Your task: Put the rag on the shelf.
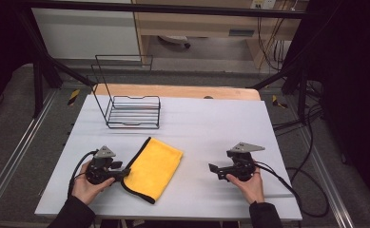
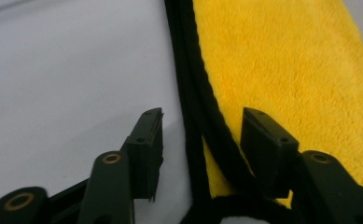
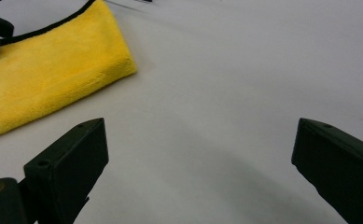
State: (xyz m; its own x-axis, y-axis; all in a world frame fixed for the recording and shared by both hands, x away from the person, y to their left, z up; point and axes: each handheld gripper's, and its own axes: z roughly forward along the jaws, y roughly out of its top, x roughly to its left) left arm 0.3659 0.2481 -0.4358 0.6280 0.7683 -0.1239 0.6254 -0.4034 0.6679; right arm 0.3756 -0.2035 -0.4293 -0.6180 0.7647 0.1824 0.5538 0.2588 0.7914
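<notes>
My left hand-held gripper [image 2: 202, 128] straddles the yellow cloth's [image 1: 153, 167] black hem, jaws half open, not pinching. Right hand-held gripper [image 3: 200, 154] gapes wide, empty, right of the cloth. No readable writing.

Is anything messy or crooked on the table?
Nothing is spilled or broken. The yellow cloth lies folded but slanted across the white table, not square with its edges. The wire rack stands upright behind it.
</notes>
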